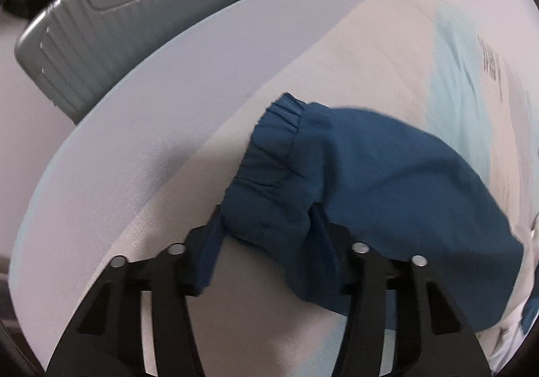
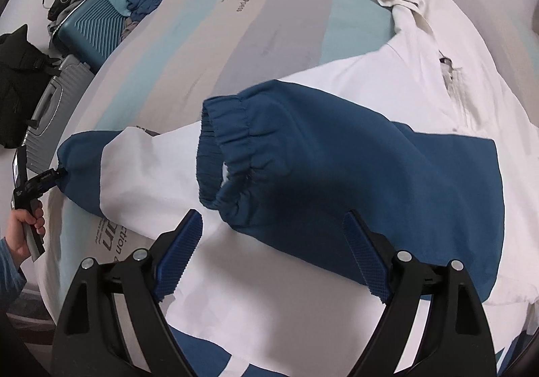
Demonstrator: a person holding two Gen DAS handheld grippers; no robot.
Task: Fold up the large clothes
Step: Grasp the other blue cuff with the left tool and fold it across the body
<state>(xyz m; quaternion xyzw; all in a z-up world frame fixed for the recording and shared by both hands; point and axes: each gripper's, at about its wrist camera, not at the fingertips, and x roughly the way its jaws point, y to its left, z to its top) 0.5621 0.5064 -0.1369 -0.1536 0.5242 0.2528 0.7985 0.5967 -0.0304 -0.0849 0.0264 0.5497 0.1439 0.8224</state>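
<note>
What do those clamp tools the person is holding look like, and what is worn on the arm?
Each tool is matte black plastic with angular, cut-out linkage arms joined by round silver pins. The right gripper carries blue, finely ridged rubber pads on its fingers. The left gripper has the same black frame; its pads are hidden. The left hand shows a blue ribbed sleeve.

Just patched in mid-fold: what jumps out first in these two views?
A white and blue jacket sprawls across the bed, one blue elastic-cuffed sleeve folded over its white body, right in front of the open right gripper. At the far left, the left gripper grips the other sleeve's cuff. Suitcases stand beside the bed.
</note>
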